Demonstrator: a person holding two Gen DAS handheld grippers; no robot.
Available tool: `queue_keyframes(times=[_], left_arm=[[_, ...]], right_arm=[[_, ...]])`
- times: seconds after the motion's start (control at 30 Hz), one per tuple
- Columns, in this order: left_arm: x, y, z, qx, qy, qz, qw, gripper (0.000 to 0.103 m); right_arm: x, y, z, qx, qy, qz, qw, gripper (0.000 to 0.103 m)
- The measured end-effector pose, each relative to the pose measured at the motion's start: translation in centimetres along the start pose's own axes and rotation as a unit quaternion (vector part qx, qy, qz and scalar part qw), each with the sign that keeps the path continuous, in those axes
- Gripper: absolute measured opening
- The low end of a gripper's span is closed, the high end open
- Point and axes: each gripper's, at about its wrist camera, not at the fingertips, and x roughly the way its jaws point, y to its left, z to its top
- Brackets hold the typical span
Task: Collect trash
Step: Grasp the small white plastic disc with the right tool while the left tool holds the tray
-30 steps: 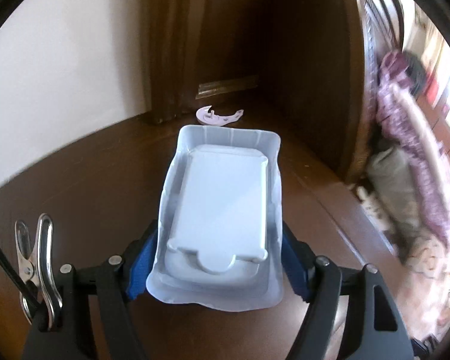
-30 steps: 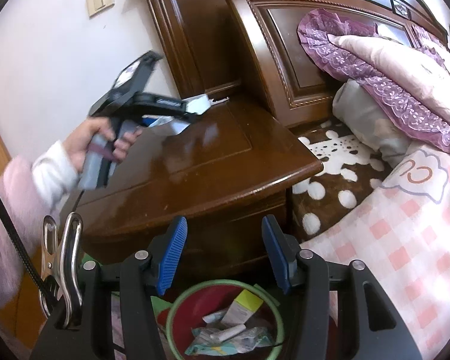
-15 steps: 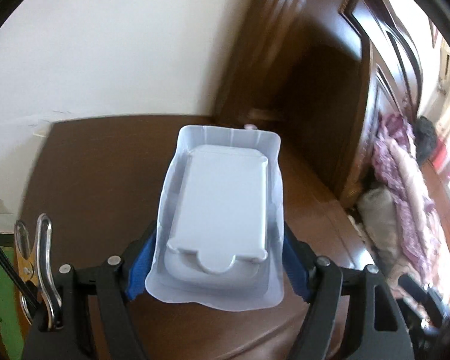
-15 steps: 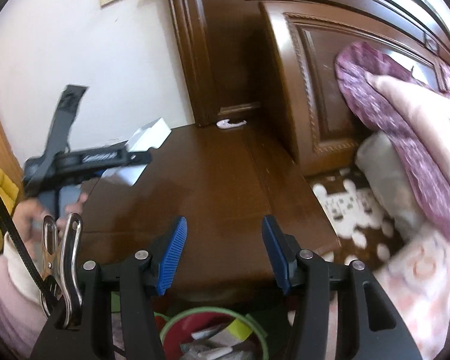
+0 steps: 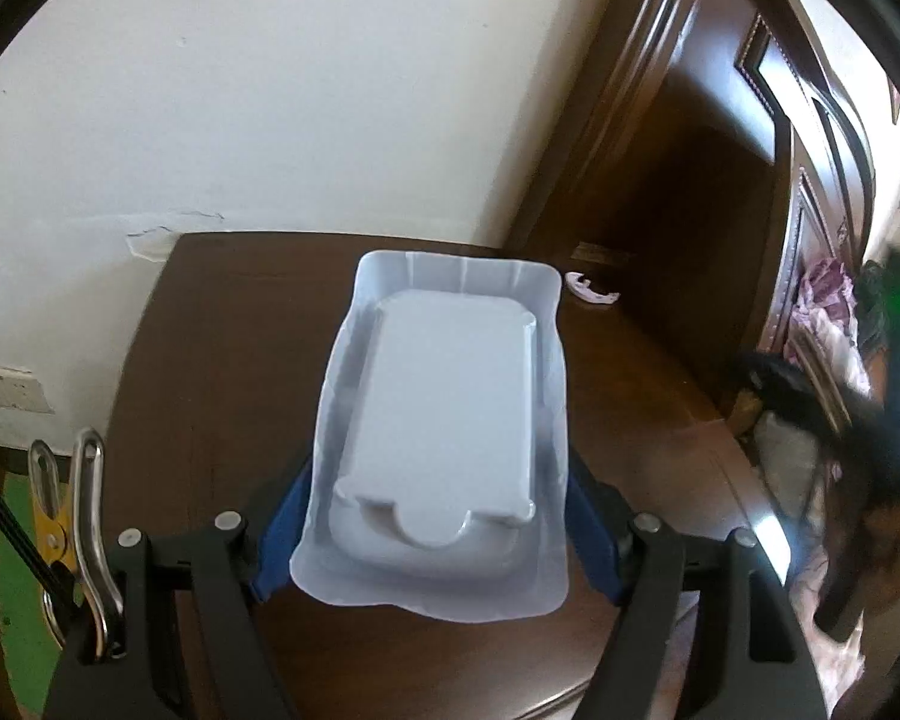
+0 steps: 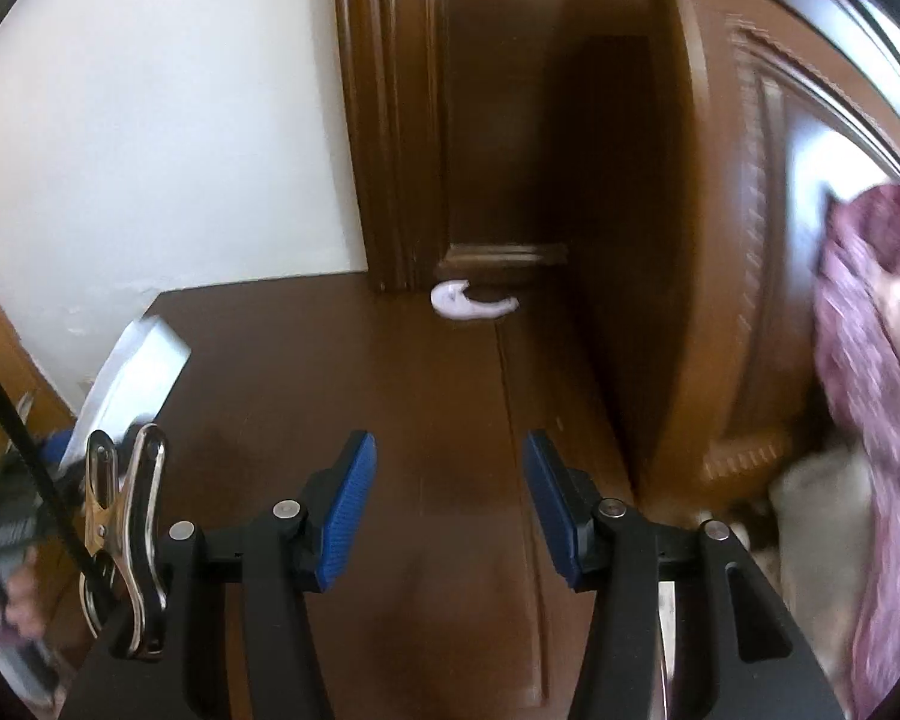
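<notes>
My left gripper [image 5: 438, 531] is shut on a white plastic tray [image 5: 444, 420], bottom side up, held above the dark wooden nightstand [image 5: 228, 360]. A small white plastic scrap [image 5: 591, 291] lies at the nightstand's back right corner, beyond the tray. In the right wrist view the same scrap [image 6: 471, 303] lies far ahead by the headboard post. My right gripper [image 6: 450, 501] stands open over the nightstand [image 6: 330, 372] with nothing between its blue pads. The tray [image 6: 129, 381] and the left gripper show at the left edge there.
A white wall [image 5: 270, 90] backs the nightstand, with a socket [image 5: 12, 390] low on the left. The tall dark headboard [image 6: 720, 240] rises on the right, with purple bedding [image 6: 870, 330] beyond it. A hand [image 6: 18, 606] shows at the lower left.
The left gripper has pulled back with the tray and turned toward the wall. The right gripper has swung from above the green-rimmed bin up over the nightstand, now facing the scrap.
</notes>
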Motion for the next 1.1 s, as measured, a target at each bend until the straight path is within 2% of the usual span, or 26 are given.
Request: queue_keyframes(times=[0.1, 0.2, 0.3, 0.47, 0.67, 0.77, 0.87, 1.1], left_arm=[[0.3, 0.6, 0.1, -0.004, 0.004, -0.002, 1.0, 0.078], [0.5, 1.7, 0.2, -0.022, 0.013, -0.015, 0.9996, 0.078], [-0.2, 2.2, 0.4, -0.024, 0.003, -0.012, 0.9996, 0.078], [-0.3, 2.6, 0.6, -0.017, -0.003, -0.014, 0.9998, 0.078], [0.4, 3.4, 0.5, -0.038, 0.011, -0.023, 0.9989, 0.078], [0.5, 3.5, 0.4, -0.04, 0.012, -0.019, 0.999, 0.078], [0.4, 3.0, 0.3, -0.04, 0.013, -0.024, 0.9988, 0.078], [0.4, 2.5, 0.3, -0.036, 0.012, -0.03, 0.9988, 0.078]], right_arm=[[3.1, 0.5, 2.1, -0.017, 0.021, 0.003, 1.0, 0.053], [6.3, 0.0, 4.0, 0.002, 0.041, -0.008, 0.999, 0.05], [8.5, -0.2, 5.3, 0.01, 0.042, -0.009, 0.999, 0.049], [11.3, 0.1, 6.7, -0.023, 0.041, -0.016, 0.999, 0.049], [13.3, 0.3, 7.0, -0.045, 0.036, -0.007, 0.998, 0.049], [14.1, 0.0, 7.0, -0.038, 0.033, -0.005, 0.999, 0.049], [15.5, -0.2, 7.3, -0.036, 0.048, -0.018, 0.998, 0.049], [15.5, -0.1, 7.3, -0.005, 0.051, -0.011, 0.999, 0.048]])
